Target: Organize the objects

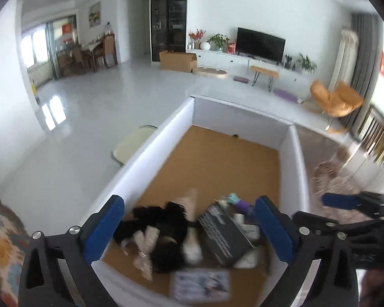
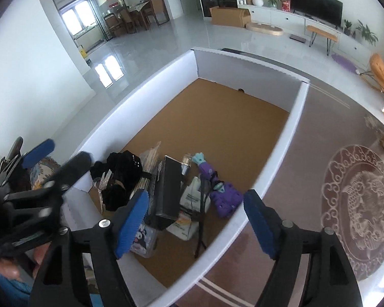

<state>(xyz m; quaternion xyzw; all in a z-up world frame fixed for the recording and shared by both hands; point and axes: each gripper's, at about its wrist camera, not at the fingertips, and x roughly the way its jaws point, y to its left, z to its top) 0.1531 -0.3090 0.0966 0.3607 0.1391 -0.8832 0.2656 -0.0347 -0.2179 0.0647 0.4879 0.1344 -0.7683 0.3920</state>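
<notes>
Basically the big white box (image 2: 166, 76) with the brown cardboard floor is the collection bin: it sits on the floor with a patterned rug (image 2: 358, 204) along its right wall, and everything in it is bunched at the near end, likely because that is the end the person reaches from; the far half of the floor is bare. Both grippers hover above that near end, side by side. The left gripper (image 1: 189, 230) has its blue pads spread wide with nothing between them, over the near-left corner. The right gripper (image 2: 195, 220) is likewise spread and empty, above the near-right wall. Contents, big to small: a black box (image 2: 167, 186) leans tilted mid-pile, propped on what lies under it; a black fuzzy garment (image 2: 123, 168) with a shiny silver bow is slumped against the near-left wall; a white plastic bag (image 2: 192, 199) lies just right of the black box; a printed clear pouch (image 2: 146, 238) lies flat nearest of all; a purple toy figure (image 2: 225, 199) with a teal hand lies against the right wall, touching the bag. A thin black cord or strap runs over the bag, can't tell what it belongs to. My read: items are dropped in, not arranged, so both tools are open either between drops or ready to pick something out. The left view is motion-blurred, so detail there is poor.
</notes>
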